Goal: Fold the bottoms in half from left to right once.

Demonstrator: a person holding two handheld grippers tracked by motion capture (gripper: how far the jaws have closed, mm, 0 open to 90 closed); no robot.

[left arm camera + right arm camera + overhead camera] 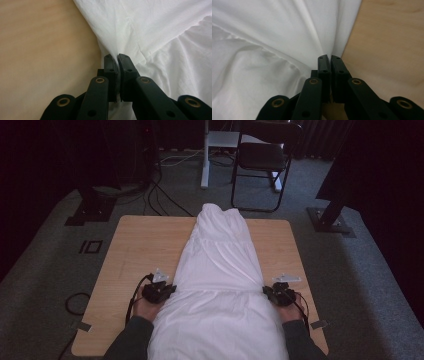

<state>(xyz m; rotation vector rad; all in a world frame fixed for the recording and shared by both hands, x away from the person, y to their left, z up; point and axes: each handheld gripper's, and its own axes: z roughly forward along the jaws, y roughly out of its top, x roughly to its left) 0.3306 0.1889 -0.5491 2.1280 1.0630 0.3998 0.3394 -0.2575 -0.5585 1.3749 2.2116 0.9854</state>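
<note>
A white garment [217, 270] lies lengthwise down the middle of the wooden table [135, 245], its far end narrow, its near end wide and hanging over the front edge. My left gripper [170, 289] is at the garment's left edge; its jaws are pressed together on a fold of the white fabric [130, 37], which pulls into creases at my left gripper's [117, 57] tips. My right gripper [267, 291] is at the garment's right edge, jaws together on the white fabric [274, 50] that bunches at my right gripper's [330, 57] tips.
A black folding chair [265, 157] and a white stand [206, 155] are beyond the table's far edge. Black cables [160, 195] run over the grey carpet at the back left. Bare wood [45, 50] flanks the garment on both sides.
</note>
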